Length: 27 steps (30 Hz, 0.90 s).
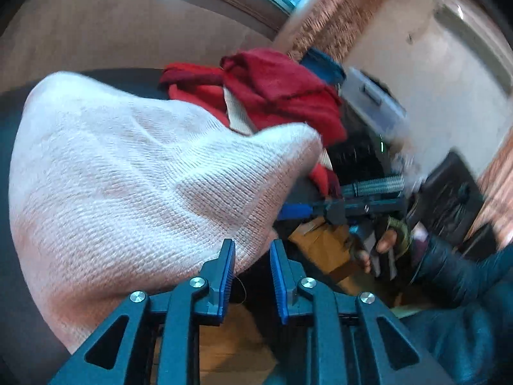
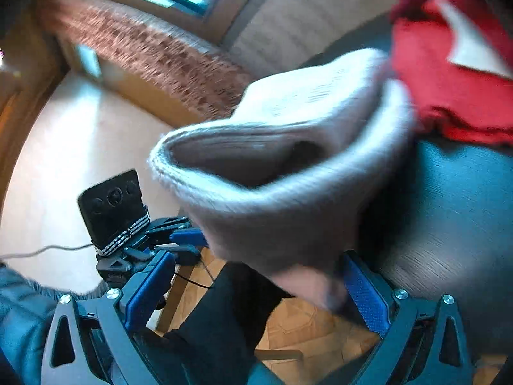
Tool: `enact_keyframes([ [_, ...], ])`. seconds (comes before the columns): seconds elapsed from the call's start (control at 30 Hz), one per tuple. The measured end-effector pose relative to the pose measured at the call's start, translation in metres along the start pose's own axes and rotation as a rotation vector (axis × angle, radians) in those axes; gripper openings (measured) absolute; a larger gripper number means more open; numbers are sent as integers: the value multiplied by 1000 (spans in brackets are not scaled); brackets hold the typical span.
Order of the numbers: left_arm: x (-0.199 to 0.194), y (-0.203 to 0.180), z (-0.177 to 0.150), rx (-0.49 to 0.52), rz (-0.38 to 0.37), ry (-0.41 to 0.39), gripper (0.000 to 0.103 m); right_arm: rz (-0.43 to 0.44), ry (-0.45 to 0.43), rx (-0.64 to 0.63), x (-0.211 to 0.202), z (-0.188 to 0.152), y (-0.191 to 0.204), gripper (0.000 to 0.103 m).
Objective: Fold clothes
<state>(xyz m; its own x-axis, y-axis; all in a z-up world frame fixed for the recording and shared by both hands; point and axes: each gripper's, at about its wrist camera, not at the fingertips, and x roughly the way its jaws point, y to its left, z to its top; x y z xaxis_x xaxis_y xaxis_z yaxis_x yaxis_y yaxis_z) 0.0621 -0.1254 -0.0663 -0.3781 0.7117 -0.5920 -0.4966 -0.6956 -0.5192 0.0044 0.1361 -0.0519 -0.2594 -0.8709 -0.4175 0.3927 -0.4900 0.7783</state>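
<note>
From my left gripper (image 1: 251,271) I look across a white knit garment (image 1: 138,173) that bulges up over the dark table (image 1: 12,256) and fills most of the left wrist view. My jaws stand a little apart, with a narrow gap between the blue pads; the garment's lower hem lies against the tip of the left-hand pad and trails just past the gap, but no cloth sits between the pads, so I grip nothing here. Behind the white knit, farther along the table, a heap of red clothes (image 1: 272,96) with a pale strip showing through lies beside a blue piece of cloth (image 1: 323,64). To the right I see my other tool, held by a hand (image 1: 381,243) in a dark sleeve.

From my right gripper (image 2: 256,285) the same white knit garment (image 2: 288,166) hangs close in front, its ribbed opening gaping toward the camera, blurred by motion. My jaws here are spread wide; a fold of the knit droops into the gap and lies against the right-hand pad, while the left-hand pad stands well clear of it. The red clothes (image 2: 449,89) lie on the table (image 2: 465,208) beyond, upper right. At lower left a black phone (image 2: 112,205) strapped to my left tool faces this way, above pale flooring.
</note>
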Motion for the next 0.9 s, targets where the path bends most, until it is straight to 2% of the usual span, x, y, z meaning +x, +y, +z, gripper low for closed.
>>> enact_keyframes([
  [0.1,-28,6,-1,-56,-37,-76,25,-52,-70,21,-33,-8,4,103],
  [0.2,-41,20,5,-139,-8,-132,28,-77,-164,-74,-63,-3,34,103],
  [0.33,-54,45,4,-249,73,-183,30,-111,-178,-290,-58,11,84,103],
  [0.37,-57,52,3,-277,82,-198,31,-117,-160,-329,-49,17,92,103],
  [0.4,-58,55,4,-292,91,-209,33,-114,-107,-342,-32,23,95,103],
  [0.47,-50,59,10,-298,131,-222,34,-81,53,-304,9,33,88,103],
  [0.53,-45,61,13,-287,181,-222,35,-75,173,-225,38,30,74,100],
  [0.6,-40,58,12,-244,207,-202,37,-47,216,-183,38,9,59,99],
  [0.63,-33,59,10,-236,219,-172,37,-56,220,-161,34,-2,49,99],
  [0.77,-12,63,0,-193,274,-58,37,-208,190,-44,20,-32,4,96],
  [0.83,-7,55,1,-138,308,-50,37,-219,146,-33,9,-36,3,96],
  [0.9,-9,53,3,-139,291,-60,37,-209,92,-63,-4,-30,14,97],
])
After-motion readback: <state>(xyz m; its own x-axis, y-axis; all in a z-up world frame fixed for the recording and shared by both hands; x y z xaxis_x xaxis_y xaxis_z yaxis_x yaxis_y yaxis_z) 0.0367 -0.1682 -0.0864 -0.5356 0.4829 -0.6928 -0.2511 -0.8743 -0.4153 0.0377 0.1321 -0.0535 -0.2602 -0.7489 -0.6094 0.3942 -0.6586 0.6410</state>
